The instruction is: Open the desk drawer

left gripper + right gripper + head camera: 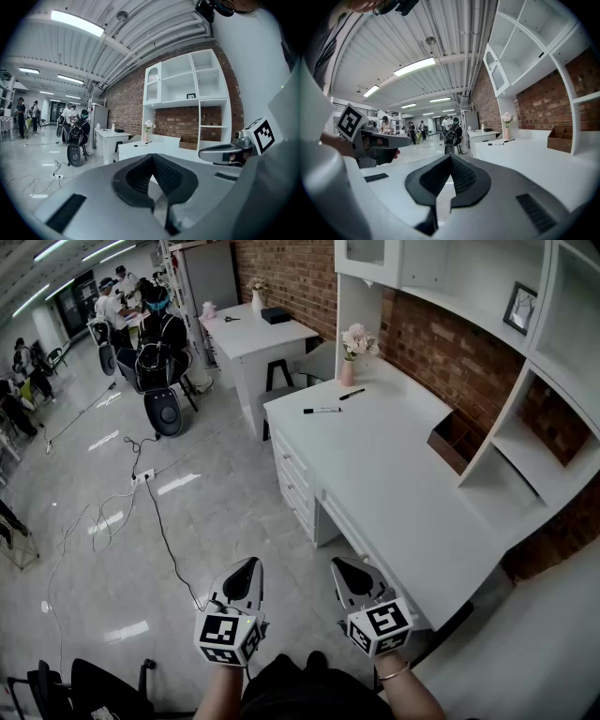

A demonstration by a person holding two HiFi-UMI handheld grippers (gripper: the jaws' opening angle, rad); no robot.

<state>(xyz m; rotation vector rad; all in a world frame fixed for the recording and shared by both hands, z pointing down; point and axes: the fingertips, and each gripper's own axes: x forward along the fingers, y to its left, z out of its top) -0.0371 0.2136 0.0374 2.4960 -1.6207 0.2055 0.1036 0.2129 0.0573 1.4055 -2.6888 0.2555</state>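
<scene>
The white desk (403, 474) runs along the brick wall on the right of the head view. A stack of drawers (292, 479) faces the floor on its left side, and a wide shallow drawer (349, 529) sits under the top; all look closed. My left gripper (251, 564) and right gripper (337, 564) hover side by side over the floor, short of the desk's near end. Both are shut with nothing between the jaws. In the left gripper view the pads (151, 157) meet at the tip and the desk (154, 143) lies ahead. The right gripper view likewise shows shut pads (450, 157) and the desk top (534, 154) on the right.
Two pens (322, 411), a pink vase of flowers (349, 357) and a brown box (450, 442) lie on the desk. White shelves (525, 418) rise above it. A black stool (279, 376), a second table (253, 334), floor cables (155, 512) and seated people (155, 334) lie beyond.
</scene>
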